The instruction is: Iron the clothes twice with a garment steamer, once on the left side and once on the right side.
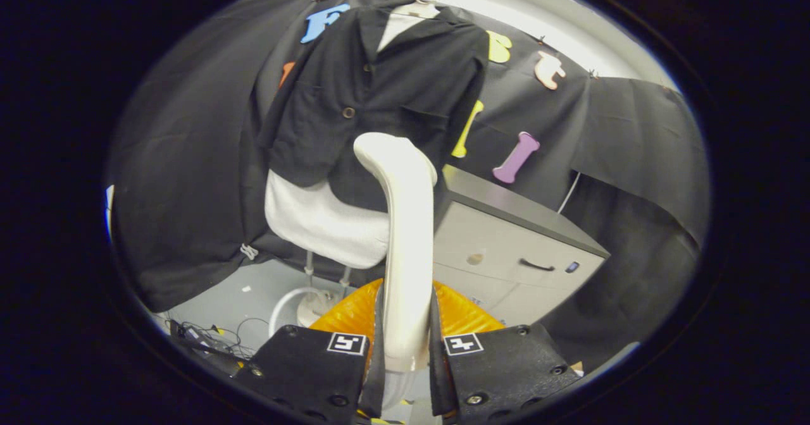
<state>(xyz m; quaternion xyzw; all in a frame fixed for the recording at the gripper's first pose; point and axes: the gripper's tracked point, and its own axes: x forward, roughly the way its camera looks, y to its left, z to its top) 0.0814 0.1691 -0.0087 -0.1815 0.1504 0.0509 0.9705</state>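
place: test booth/lab | black cloth wall (190, 159) behind cabinet (506, 248) | loose cables (209, 339) on floor left of cabinet

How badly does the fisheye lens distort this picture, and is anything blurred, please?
Gripper view: straight edges of the cabinet bow noticeably; the black jacket stays reasonably sharp; the steamer handle, clamped in the hand-held gripper, looks bright with soft highlights.

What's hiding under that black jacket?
Under the black jacket is a white mannequin torso; its bottom and neck peek out, the rest is covered. The gripper is shut on the steamer, whose head hides part of the jacket's hem.
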